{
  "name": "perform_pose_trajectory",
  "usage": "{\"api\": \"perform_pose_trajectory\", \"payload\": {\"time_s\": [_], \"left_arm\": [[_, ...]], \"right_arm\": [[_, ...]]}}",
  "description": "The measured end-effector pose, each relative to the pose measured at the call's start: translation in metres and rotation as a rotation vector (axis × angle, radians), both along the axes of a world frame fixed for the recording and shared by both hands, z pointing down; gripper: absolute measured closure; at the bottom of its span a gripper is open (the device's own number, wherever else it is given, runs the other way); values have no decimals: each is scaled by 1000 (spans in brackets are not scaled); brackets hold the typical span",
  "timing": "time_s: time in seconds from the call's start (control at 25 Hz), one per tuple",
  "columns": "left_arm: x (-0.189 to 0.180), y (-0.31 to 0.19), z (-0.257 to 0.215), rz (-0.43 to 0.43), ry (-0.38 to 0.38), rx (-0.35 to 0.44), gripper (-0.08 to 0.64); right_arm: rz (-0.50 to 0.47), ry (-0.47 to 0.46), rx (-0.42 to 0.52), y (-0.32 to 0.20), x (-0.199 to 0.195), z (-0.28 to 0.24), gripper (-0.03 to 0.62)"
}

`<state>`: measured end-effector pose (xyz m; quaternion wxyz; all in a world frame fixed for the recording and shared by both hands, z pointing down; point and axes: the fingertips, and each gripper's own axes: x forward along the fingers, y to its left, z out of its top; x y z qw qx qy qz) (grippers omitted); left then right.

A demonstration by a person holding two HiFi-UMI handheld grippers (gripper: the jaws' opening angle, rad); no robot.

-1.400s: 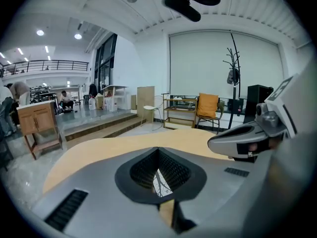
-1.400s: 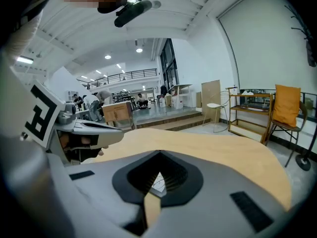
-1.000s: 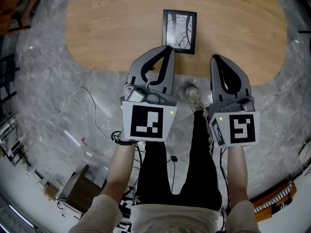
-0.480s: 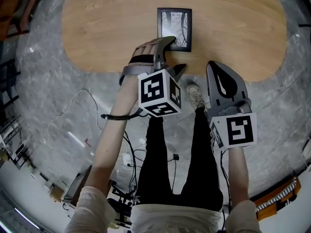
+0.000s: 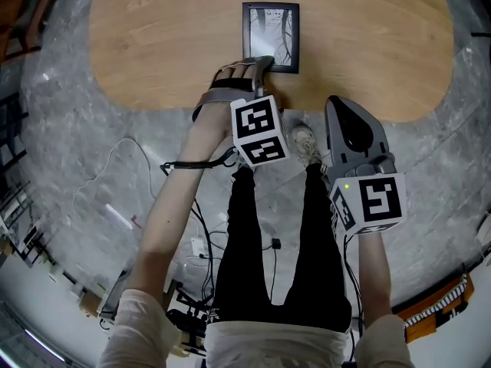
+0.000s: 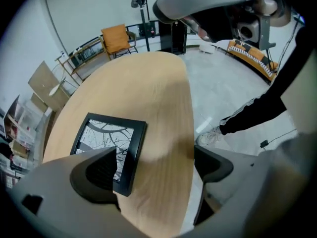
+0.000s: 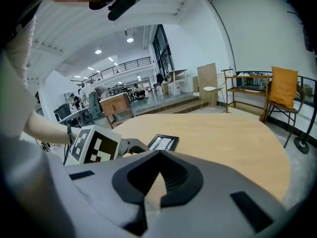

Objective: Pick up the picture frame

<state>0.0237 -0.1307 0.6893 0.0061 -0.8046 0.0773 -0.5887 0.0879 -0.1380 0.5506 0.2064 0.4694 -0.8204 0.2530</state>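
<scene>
I am opening my left claw wide, pointing it steeply down over the near edge of the picture frame, which is lying flat on the table (nothing pinched yet), probably to straddle its rim. My right claw is hanging back with its jaws together and empty.

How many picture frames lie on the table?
1. The frame lies flat on the table, close to its near edge. No other shows, and nothing there could hide one.

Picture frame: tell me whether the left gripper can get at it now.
Probably yes. The left gripper hangs just above the picture frame, which lies flat on the wooden table; its jaws are opening, one frame edge between them, nothing blocking.
</scene>
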Motion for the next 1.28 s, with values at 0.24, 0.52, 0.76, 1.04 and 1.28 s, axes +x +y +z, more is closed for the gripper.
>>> {"api": "perform_pose_trajectory", "payload": {"time_s": [0.24, 0.52, 0.76, 1.04, 1.28], "left_arm": [[-6, 4, 13, 21, -47, 10, 97], [-5, 5, 13, 4, -44, 13, 97], [-5, 18, 15, 67, -89, 72, 98], [-11, 30, 17, 76, -105, 93, 100], [-18, 47, 16, 72, -115, 102, 168]], "right_arm": [[-1, -1, -6, 5, -1, 1, 588], [12, -9, -23, 13, 1, 3, 588], [41, -21, -27, 21, 9, 2, 588], [63, -16, -20, 19, 12, 1, 588], [57, -19, -26, 25, 2, 5, 588]]}}
